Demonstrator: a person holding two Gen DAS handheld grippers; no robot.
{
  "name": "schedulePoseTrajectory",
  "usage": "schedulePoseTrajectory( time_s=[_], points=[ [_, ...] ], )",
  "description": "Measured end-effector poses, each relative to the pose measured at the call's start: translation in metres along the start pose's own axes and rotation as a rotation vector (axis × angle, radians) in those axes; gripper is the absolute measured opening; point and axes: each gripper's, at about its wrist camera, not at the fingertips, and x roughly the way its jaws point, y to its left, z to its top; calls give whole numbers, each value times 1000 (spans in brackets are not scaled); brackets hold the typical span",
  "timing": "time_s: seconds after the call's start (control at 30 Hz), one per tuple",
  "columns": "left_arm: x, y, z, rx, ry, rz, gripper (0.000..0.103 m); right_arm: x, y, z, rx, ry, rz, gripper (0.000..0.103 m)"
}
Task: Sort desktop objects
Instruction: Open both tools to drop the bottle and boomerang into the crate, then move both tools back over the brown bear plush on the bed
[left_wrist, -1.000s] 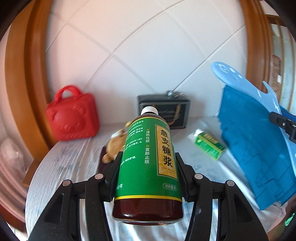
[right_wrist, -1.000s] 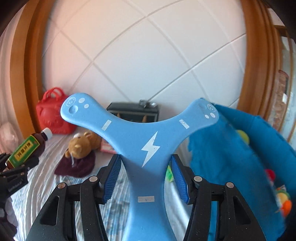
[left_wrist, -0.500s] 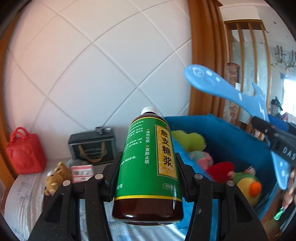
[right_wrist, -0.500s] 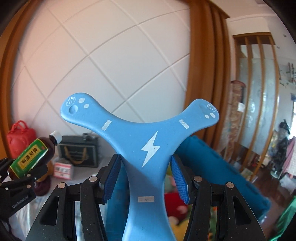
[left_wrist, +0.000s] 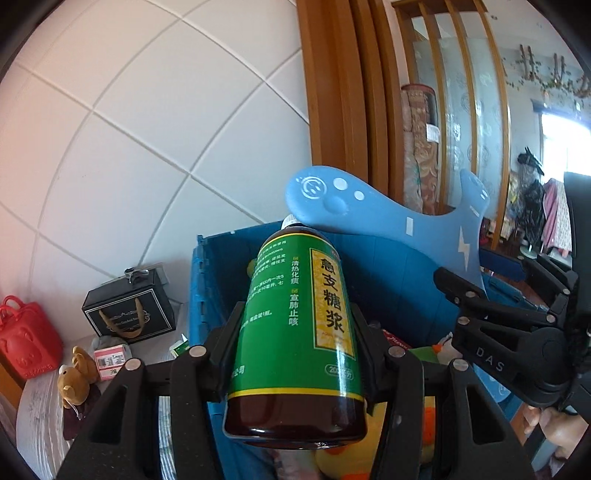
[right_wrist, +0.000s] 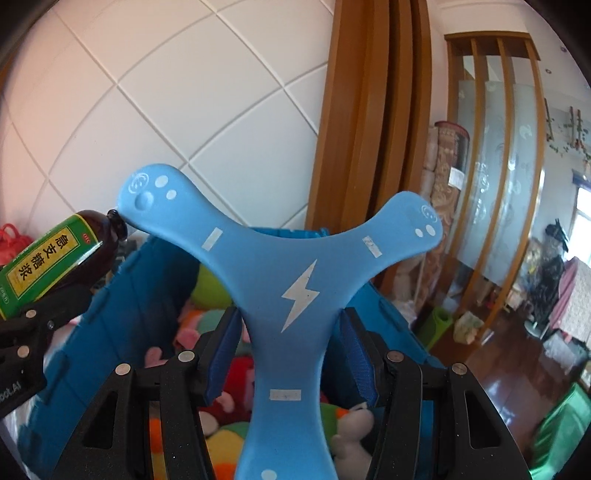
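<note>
White wall panels crossed by diagonal seams (left_wrist: 140, 122) and a brown wooden door frame (right_wrist: 369, 110) form the background of both wrist views. Left gripper (left_wrist: 299, 332): its black jaws are pressed against the sides of a brown glass syrup bottle with a green and yellow label (left_wrist: 303, 325), which points forward and slightly upward; the white cap is partly hidden. Right gripper (right_wrist: 291, 354): its blue-padded jaws pinch one arm of a light blue three-armed foam boomerang with a white lightning mark (right_wrist: 291, 280), the other two arms spreading up and outward. In the right wrist view the bottle neck (right_wrist: 114, 225) appears to touch or nearly touch the tip of the boomerang's left arm. Both held items hang above an open blue fabric storage bin (left_wrist: 207, 295) filled with colourful plush toys (right_wrist: 207, 295). On the pale striped tabletop (left_wrist: 37, 424) to the left of the bin lie a red bear-faced plastic case (left_wrist: 26, 339), a black gift bag with gold cord handles (left_wrist: 129, 306), a small pink and white box (left_wrist: 110, 360) and a brown plush bear (left_wrist: 75, 376).
</note>
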Motion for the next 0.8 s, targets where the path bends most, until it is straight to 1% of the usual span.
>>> schedulePoseTrajectory(
  time_s=[0.1,0.2,0.27,0.3,0.33,0.37,0.4,0.43,0.5,0.53,0.6,0.63,0.7,0.8],
  points=[
    [10,-11,0,12,28,16,51,7,-9,-6,-14,22,10,55],
    [18,-13,-1,-3,52,46,51,12,-17,-9,-20,36,19,55],
    [23,-12,-1,-14,63,49,51,15,-22,-12,-26,39,25,56],
    [24,-12,-2,-16,64,54,53,17,-23,-13,-29,42,26,58],
    [23,-13,-1,-17,60,67,57,18,-25,-14,-31,45,30,59],
    [24,-14,-1,-16,56,78,60,20,-27,-15,-30,47,31,63],
    [23,-14,-1,-15,51,84,66,20,-28,-16,-29,49,33,71],
    [23,-14,-1,-14,48,85,69,21,-29,-17,-25,50,33,74],
    [22,-14,-1,-14,45,87,71,21,-30,-19,-18,48,34,81],
    [23,-13,-2,-13,48,88,72,20,-29,-20,-15,48,35,82],
    [23,-12,-3,-16,52,87,72,21,-32,-20,-12,48,34,91],
    [24,-11,-3,-20,53,87,72,21,-33,-19,-11,49,33,93],
    [23,-8,-4,-27,55,81,72,21,-33,-20,-9,52,30,103],
    [23,-5,-5,-38,57,76,72,20,-34,-22,-4,60,25,103]
  ],
)
